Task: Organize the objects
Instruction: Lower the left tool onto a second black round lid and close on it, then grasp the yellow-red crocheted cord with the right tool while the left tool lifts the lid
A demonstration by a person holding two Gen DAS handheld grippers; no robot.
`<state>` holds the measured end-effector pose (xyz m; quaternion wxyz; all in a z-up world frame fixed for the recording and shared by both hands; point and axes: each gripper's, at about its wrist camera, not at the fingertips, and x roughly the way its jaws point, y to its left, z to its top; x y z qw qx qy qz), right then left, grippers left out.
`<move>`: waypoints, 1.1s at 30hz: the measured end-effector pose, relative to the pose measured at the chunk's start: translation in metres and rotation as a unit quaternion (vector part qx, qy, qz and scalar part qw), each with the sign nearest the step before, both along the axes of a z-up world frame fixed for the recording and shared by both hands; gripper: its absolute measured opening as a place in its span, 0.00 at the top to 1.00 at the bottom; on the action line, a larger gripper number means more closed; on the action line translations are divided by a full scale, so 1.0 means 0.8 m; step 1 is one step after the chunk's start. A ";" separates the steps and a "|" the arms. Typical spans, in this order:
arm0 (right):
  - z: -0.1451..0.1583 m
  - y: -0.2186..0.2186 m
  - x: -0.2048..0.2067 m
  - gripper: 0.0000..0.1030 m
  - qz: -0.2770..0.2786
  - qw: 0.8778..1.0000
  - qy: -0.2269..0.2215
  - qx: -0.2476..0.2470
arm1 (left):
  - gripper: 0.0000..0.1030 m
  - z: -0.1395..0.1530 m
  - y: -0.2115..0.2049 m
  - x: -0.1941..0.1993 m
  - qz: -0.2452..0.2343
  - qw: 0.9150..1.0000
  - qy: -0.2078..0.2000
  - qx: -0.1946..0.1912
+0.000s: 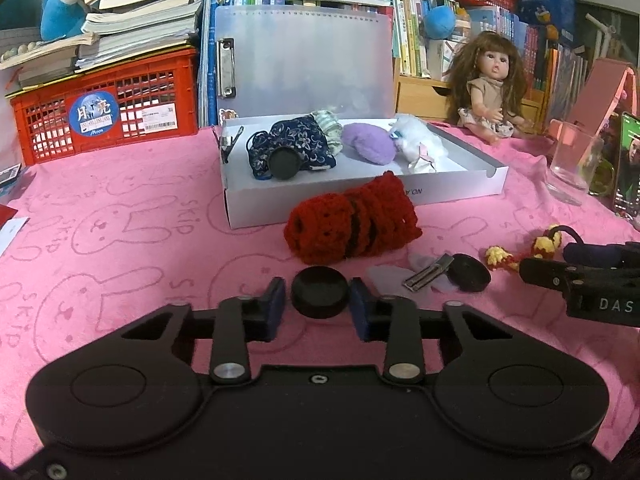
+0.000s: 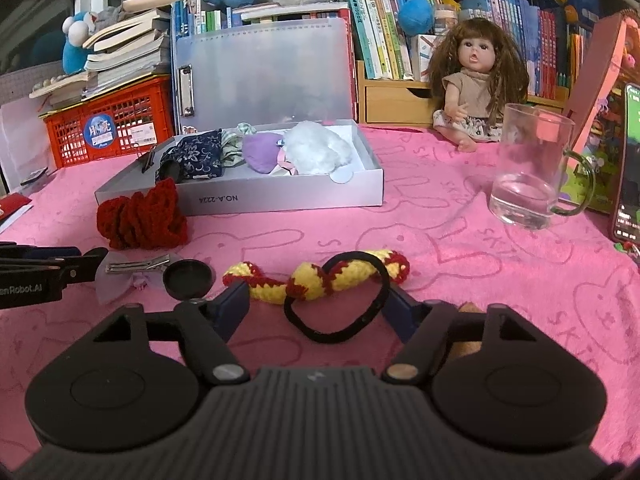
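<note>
The left gripper (image 1: 319,304) had its fingers spread around a round black cap (image 1: 319,291), not touching; the right gripper (image 2: 316,307) stood spread about a yellow-red crocheted hair tie's black loop (image 2: 340,304); beyond sat the white box (image 2: 280,196)

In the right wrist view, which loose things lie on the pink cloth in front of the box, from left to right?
Red crocheted piece → metal hair clip → black round cap → yellow-and-red crocheted hair tie → glass mug.
</note>
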<state>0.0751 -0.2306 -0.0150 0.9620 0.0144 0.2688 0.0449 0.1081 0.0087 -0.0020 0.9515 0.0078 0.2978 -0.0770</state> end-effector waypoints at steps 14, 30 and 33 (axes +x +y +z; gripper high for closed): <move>-0.001 0.006 -0.004 0.48 -0.004 1.000 -0.010 -0.021 | 0.71 0.006 -0.001 -0.009 0.008 1.000 -0.011 0.006; 0.011 -0.002 0.036 0.14 -0.023 0.999 0.004 -0.022 | 0.71 0.007 0.005 -0.008 0.014 1.000 -0.010 0.007; 0.008 -0.003 0.040 0.17 -0.017 1.000 0.015 -0.016 | 0.71 0.007 0.007 -0.007 0.016 1.000 -0.009 0.007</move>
